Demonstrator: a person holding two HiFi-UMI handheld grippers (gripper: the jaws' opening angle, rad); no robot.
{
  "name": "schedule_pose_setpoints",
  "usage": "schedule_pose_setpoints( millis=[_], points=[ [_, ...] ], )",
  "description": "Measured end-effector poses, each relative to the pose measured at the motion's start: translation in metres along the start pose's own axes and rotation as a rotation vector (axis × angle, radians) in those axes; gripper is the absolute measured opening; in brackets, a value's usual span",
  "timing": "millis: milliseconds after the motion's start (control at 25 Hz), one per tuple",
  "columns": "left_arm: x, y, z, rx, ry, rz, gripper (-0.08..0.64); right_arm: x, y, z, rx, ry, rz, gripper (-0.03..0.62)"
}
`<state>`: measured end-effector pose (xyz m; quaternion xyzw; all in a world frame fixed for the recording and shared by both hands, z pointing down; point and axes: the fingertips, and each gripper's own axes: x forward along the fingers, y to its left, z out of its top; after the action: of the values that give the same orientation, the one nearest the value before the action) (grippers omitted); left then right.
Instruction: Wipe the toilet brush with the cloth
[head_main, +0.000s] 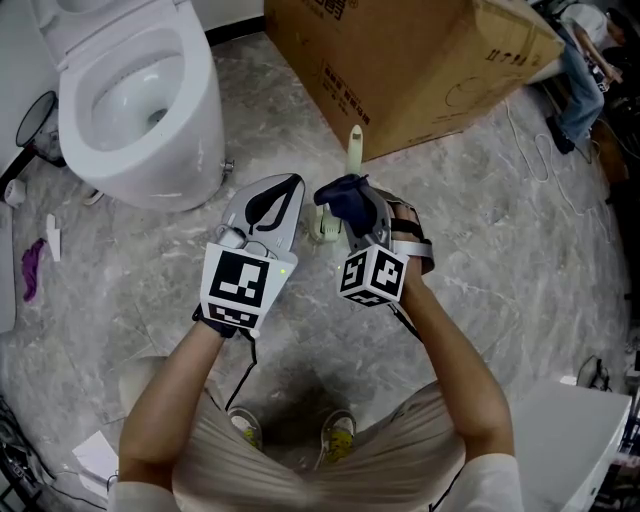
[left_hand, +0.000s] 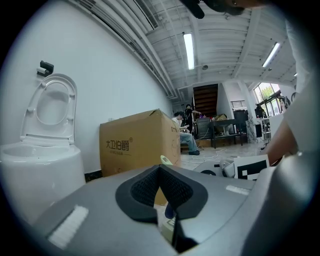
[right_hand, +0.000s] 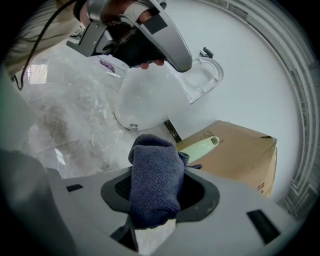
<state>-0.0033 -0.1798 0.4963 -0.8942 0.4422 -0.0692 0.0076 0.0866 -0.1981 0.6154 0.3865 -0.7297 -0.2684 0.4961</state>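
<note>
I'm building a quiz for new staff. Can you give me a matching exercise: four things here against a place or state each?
Things:
1. cloth
2. toilet brush
3. cardboard box
4. toilet

Places or states:
A. seat raised
B. upright on the floor
C. held in the right gripper
D. brown, beyond the brush

Pairs: 1-C; 2-B; 3-D; 4-A

We see the cloth (right_hand: 154, 172) as dark blue, nubbly woven fabric, matt and soft-looking. The right claw (right_hand: 152, 200) and left claw (left_hand: 161, 192) have smooth matt grey plastic shells with black, finely textured pads. The toilet (head_main: 195, 130) is glossy white. Beside it, the floor (head_main: 480, 220) is polished, veined grey, the box (head_main: 420, 60) matt brown cardboard, and the toilet brush handle (right_hand: 200, 147) smooth pale-green plastic.
</note>
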Motion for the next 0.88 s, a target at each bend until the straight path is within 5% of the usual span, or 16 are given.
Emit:
schedule_pose_setpoints(
  millis=[440, 640, 880],
  points=[
    [-0.002, 0.016, 0.003, -0.01, -0.003, 0.043, 0.002, -0.007, 0.034, 0.008, -0.031, -0.033, 0.098, 0.187],
    [-0.005, 0.032, 0.003, -0.058, -0.006, 0.085, 0.002, -0.034, -0.013, 0.052, -0.035, -0.127, -0.053, 0.187],
    [-0.012, 0.023, 0.0, -0.011, 0.015, 0.056, 0.002, -0.055, -0.089, 0.081, -0.008, -0.168, -0.308, 0.187]
  ],
)
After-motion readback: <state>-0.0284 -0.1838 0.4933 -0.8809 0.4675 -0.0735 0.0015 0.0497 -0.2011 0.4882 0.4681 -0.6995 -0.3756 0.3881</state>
